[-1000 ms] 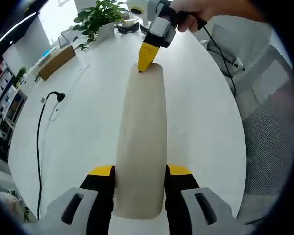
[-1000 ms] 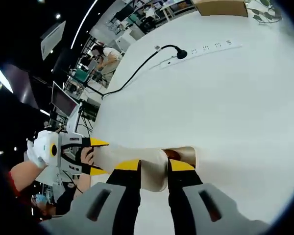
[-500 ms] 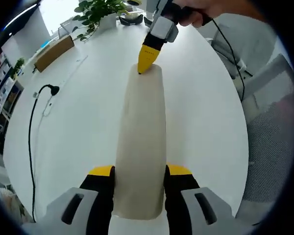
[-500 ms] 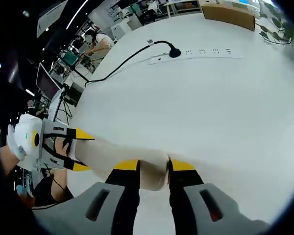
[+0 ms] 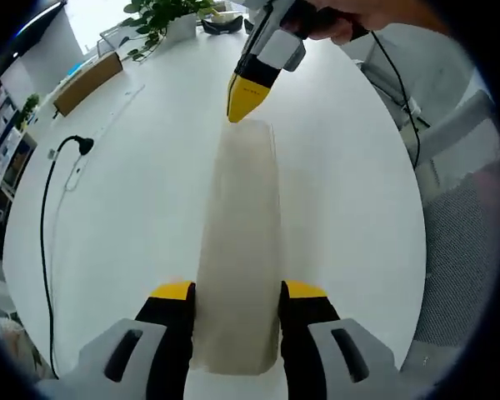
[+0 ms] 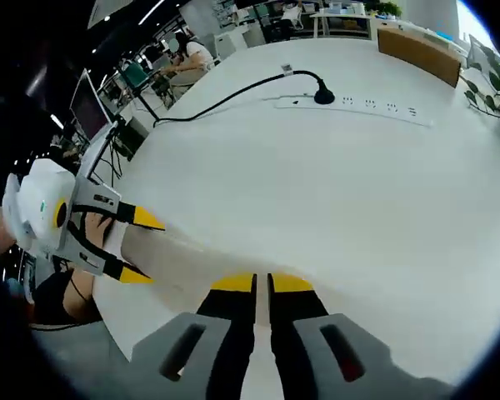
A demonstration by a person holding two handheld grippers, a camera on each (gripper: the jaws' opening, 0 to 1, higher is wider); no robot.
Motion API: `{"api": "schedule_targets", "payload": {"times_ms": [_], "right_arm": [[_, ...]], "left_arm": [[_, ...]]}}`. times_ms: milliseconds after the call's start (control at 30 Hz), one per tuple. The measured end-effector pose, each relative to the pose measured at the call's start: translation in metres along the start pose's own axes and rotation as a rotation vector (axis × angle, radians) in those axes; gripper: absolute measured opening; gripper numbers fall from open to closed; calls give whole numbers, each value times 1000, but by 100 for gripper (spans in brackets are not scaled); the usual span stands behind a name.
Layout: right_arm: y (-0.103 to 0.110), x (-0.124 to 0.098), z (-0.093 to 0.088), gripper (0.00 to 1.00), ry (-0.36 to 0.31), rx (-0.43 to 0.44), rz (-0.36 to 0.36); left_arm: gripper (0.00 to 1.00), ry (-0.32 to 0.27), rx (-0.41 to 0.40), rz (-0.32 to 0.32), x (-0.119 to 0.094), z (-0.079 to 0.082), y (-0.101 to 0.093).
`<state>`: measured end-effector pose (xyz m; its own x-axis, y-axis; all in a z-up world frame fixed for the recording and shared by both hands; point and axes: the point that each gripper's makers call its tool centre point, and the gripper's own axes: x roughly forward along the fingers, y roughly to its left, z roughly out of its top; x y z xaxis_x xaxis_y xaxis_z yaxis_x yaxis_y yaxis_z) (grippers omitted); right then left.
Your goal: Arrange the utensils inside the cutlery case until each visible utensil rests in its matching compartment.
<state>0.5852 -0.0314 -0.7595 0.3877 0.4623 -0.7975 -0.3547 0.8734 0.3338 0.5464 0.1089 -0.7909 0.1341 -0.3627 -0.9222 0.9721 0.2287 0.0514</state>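
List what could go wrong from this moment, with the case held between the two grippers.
1. The right gripper meets only the far end of the cutlery case, with its jaws almost together. A hold that thin could slip.
2. The left gripper clamps only the near end. If the far end lets go, the long case may twist in its jaws or drop onto the table.

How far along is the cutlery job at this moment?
Done: nothing that shows; the case looks closed. In hand: the left gripper clamps one end of the case, and the right gripper, jaws nearly together, meets its far end. Left: opening the case and sorting every utensil into its compartment.
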Motion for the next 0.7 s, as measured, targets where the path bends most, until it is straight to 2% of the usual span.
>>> {"api": "schedule_targets", "payload": {"times_ms": [100,133,233,333,433,533,700], "right_arm": [[-11,-2,-9,20,6,34,-10],[-14,-2,-13,21,15,54,-7],[-14,-1,-28,21,18,186,32],[-16,4,-36,21,11,255,55],[-12,9,-38,21,-14,299,85],[-6,13,-37,19,-23,396,130],[-9,18,-36,18,-32,383,119]], "left_arm": [[41,9,23,11,2,-7,2],[41,13,24,18,2,-9,4],[41,27,30,27,5,-15,6],[42,35,50,36,8,-19,8],[42,40,52,35,8,-19,8],[42,43,49,32,10,-19,11],[42,51,72,38,13,-21,10]]}}
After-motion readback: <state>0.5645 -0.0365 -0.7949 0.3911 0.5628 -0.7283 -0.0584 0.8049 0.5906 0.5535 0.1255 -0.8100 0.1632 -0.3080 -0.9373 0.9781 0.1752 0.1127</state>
